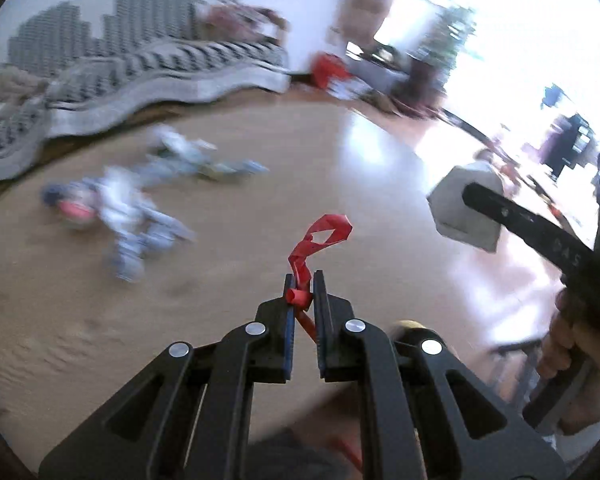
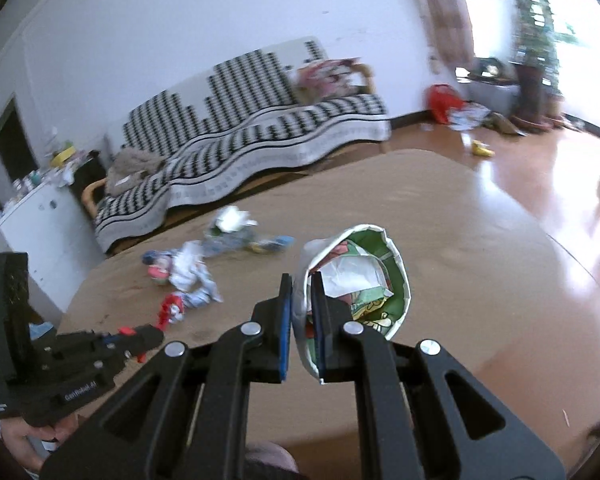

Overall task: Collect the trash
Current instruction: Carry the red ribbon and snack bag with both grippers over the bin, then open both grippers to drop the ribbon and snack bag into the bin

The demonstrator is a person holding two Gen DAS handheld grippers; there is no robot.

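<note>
On my left I hold the left gripper [image 1: 301, 280] with its jaws clenched on a twisted red wrapper strip [image 1: 320, 240], which curls up above the tan surface [image 1: 220, 280]. In the right wrist view that gripper [image 2: 140, 338] sits low at the left, above the surface's near-left edge.

Further along lies the loose trash pile [image 2: 198, 268]: crumpled white and blue wrappers, a pink-red piece and a red-and-white scrap [image 2: 171, 307] nearest the left gripper. All of it rests on the left half of the surface, toward the far edge and the striped sofa [image 2: 260, 120] beyond it.

Right of the pile, the right gripper [image 2: 301, 284] has its jaws clamped on the near rim of an open paper bag [image 2: 396, 276], one finger outside the wall and one inside. The bag is silver-white outside and green-printed inside; in it I see crumpled white paper and coloured wrappers. It hangs at the centre of the surface, though I cannot tell whether its bottom touches.

Right of the bag the surface is bare out to its rounded right edge, with glossy wooden floor [image 2: 540, 184] past that.
</note>
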